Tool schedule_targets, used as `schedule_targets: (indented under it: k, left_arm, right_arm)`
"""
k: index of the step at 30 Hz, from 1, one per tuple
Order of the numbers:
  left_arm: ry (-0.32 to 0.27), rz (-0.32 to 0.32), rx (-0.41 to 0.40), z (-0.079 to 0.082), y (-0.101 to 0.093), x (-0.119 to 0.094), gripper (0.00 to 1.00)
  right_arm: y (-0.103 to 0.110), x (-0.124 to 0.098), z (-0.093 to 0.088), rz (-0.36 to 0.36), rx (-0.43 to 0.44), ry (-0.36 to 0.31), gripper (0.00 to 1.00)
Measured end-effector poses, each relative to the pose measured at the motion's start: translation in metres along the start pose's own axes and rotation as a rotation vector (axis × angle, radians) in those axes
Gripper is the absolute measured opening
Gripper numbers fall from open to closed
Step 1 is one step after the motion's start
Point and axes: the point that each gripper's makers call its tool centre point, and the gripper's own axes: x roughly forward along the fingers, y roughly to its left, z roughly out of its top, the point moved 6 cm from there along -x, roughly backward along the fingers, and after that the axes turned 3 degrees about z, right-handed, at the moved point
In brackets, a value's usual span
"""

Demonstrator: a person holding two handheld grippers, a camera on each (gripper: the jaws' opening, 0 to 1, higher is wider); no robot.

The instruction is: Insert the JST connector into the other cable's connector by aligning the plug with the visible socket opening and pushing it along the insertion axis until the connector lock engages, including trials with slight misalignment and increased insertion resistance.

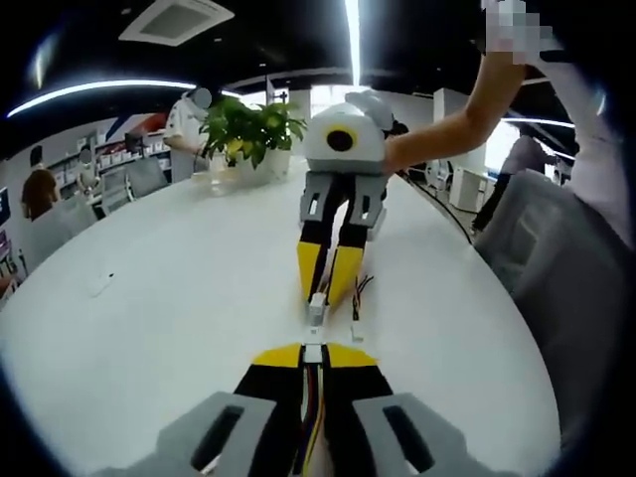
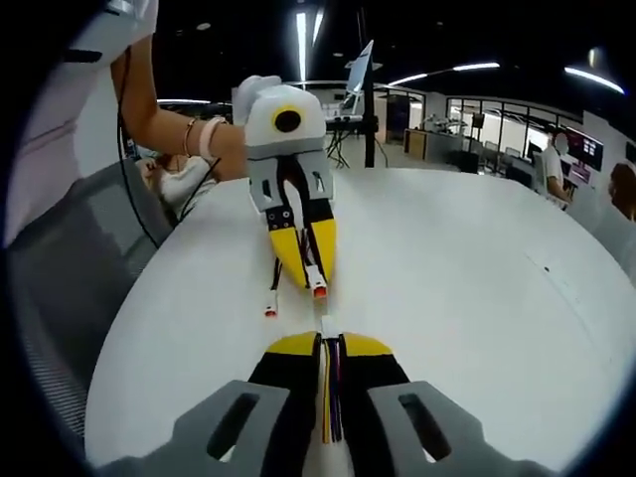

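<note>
On the white round table [image 1: 149, 328], my left gripper [image 1: 313, 356] is shut on a cable of coloured wires whose white connector [image 1: 314, 350] pokes out past its yellow tips. Facing it, my right gripper [image 1: 326, 293] is shut on the other cable, its white connector [image 1: 316, 309] pointing at the first across a small gap. In the right gripper view, my right gripper [image 2: 328, 346] holds its white connector [image 2: 328, 326] just short of the red-tipped connector [image 2: 318, 290] in my left gripper [image 2: 310, 281]. The two look roughly in line. A loose cable end [image 2: 270, 310] lies beside them.
A potted plant [image 1: 248, 134] stands at the table's far side. A grey chair [image 1: 556, 268] sits at the table's edge by the person's arm [image 1: 437, 134]. People and desks fill the room behind. A small mark [image 1: 99, 286] lies on the table.
</note>
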Motion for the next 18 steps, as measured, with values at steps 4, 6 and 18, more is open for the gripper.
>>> schedule_targets:
  k: [4,6,18]
  left_arm:
    - [0.0,-0.006,0.009,0.004,0.0,-0.002,0.0]
    - [0.001,-0.009,0.012,0.006,0.0,-0.003,0.0]
    - [0.016,-0.031,0.035,0.015,-0.003,-0.006,0.0]
  right_arm:
    - [-0.004,-0.001,0.003,0.007,-0.024,0.009,0.03]
    - [-0.005,-0.002,0.006,0.012,-0.034,0.011,0.03]
    - [-0.001,-0.002,0.018,0.03,-0.085,0.036,0.03]
